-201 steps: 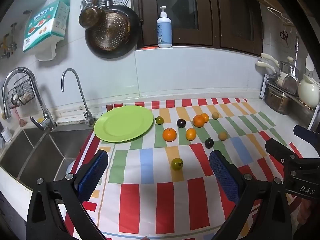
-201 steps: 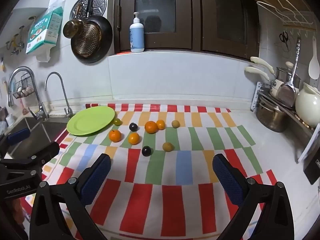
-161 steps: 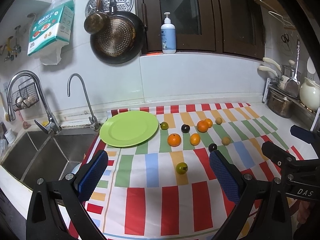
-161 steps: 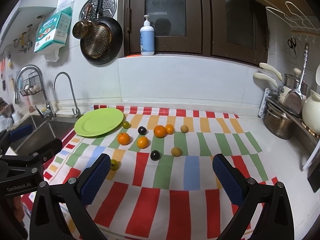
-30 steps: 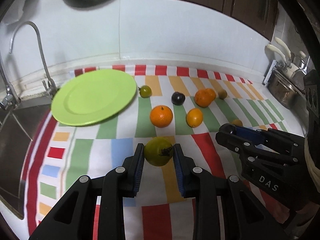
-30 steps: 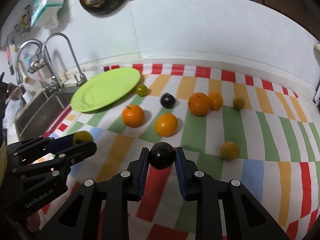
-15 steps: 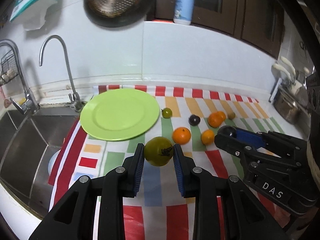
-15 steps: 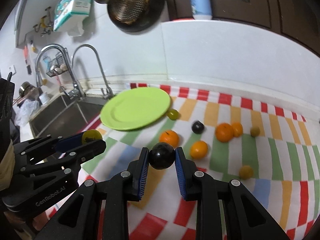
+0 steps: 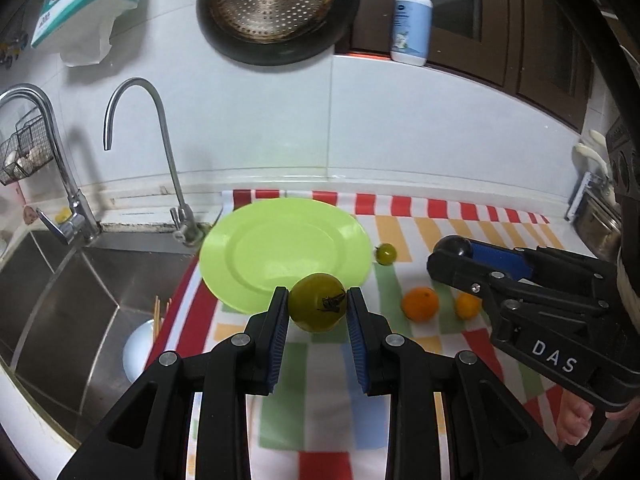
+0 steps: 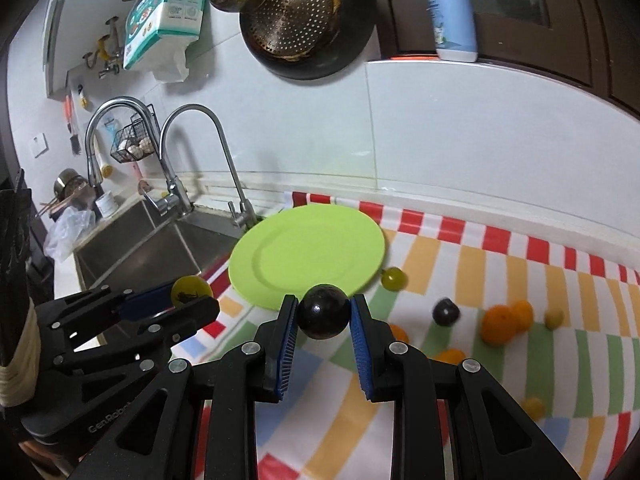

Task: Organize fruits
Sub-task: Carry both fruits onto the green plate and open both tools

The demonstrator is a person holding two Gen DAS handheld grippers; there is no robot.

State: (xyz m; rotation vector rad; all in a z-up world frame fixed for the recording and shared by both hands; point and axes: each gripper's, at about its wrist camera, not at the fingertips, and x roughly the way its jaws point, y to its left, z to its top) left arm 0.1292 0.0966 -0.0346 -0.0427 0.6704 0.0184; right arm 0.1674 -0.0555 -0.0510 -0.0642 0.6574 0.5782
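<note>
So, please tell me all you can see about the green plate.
The green plate is round, lime green and glossy, probably plastic, with a shallow centre and a wide flat rim. It lies flat on the striped cloth, at the cloth's corner nearest the sink, just in front of the thin tap. Nothing lies on it. A small green fruit sits on the cloth right beside its rim; whether they touch is unclear.

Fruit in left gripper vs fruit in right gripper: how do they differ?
The green fruit in the left gripper is yellow-green with a dark stem scar; the dark fruit in the right gripper is near-black and plain. The green fruit looks somewhat larger. Both are round, clamped and near the green plate.
</note>
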